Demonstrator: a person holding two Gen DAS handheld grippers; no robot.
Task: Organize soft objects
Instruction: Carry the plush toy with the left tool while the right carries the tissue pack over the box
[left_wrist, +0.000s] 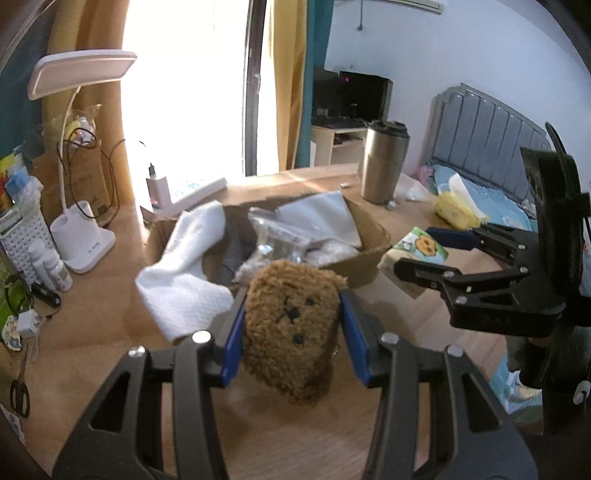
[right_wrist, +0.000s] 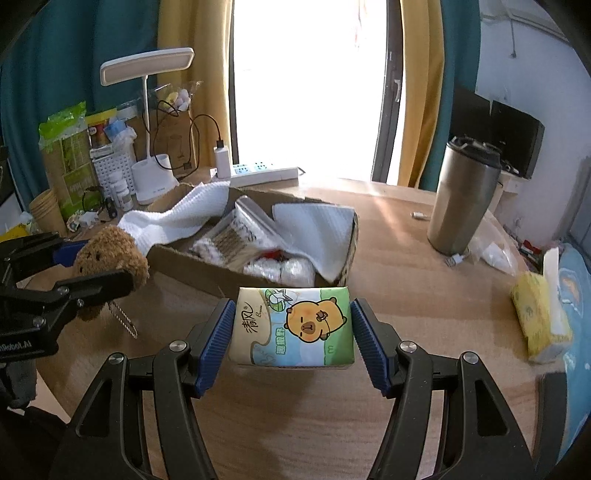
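The left gripper (left_wrist: 293, 325) is pinching the brown plush toy (left_wrist: 291, 325) above the desk's (left_wrist: 92, 332) near edge, just short of the cardboard box (left_wrist: 369, 254); carrying it over the box wall before letting go is looking wise. The right gripper (right_wrist: 291, 328) is clamping the tissue pack (right_wrist: 291, 326), jaws spread wide around it, before the box's near wall.

Left gripper (left_wrist: 293, 332): black plastic linkage arms with triangular cut-outs, silver round screw heads at the pivots, blue ribbed pads (left_wrist: 232, 347) lining the inner finger faces.

Right gripper (right_wrist: 293, 343): same black arms, silver screws, blue ribbed pads (right_wrist: 216, 347). White partial lettering on the left gripper's body, seen from the right wrist.
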